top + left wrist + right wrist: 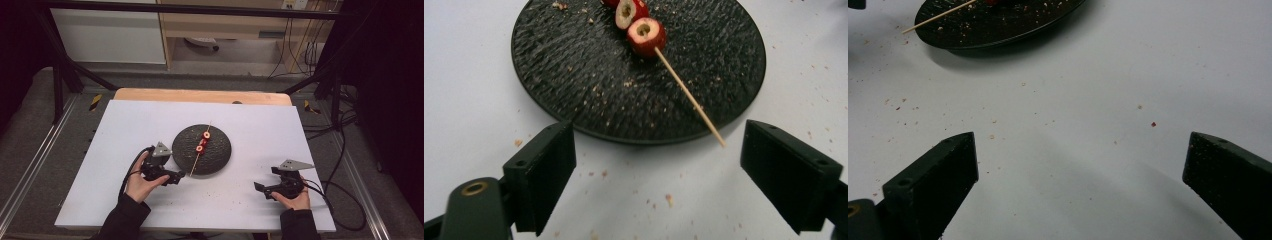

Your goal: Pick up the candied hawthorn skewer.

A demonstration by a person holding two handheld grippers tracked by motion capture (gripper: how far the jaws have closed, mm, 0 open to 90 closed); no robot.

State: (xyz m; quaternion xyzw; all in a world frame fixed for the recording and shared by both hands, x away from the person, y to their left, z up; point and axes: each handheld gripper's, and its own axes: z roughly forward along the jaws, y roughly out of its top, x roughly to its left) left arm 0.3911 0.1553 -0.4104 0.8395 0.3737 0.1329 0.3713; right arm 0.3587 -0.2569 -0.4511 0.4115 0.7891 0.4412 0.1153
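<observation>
High view: a round black plate (202, 149) with a rough, pebbled face sits near the middle of the white worktop (260, 130). Across it lies a thin wooden skewer (199, 150) carrying red fruit pieces (203, 141), its bare end reaching over the plate's near rim. The left hand (138, 182) comes in from the near edge, holding the left gripper (178, 176) low over the worktop just at the plate's near-left rim, pointing toward the skewer's bare end. The right hand (295, 199) holds the right gripper (259, 187) near the near right corner, well apart from the plate, pointing left

Left gripper view: the fruit pieces (640, 24) are red-skinned with pale hollow centres, threaded at the far part of the skewer (689, 97); crumbs dot the plate (574, 65). The skewer's tip juts past the rim, ahead of the wide-spread jaws, which grasp nothing

Right gripper view: the jaws stand released and wide over bare, crumb-speckled worktop (1088, 125); the plate (998, 25) and skewer tip (933, 20) lie far ahead, untouched
</observation>
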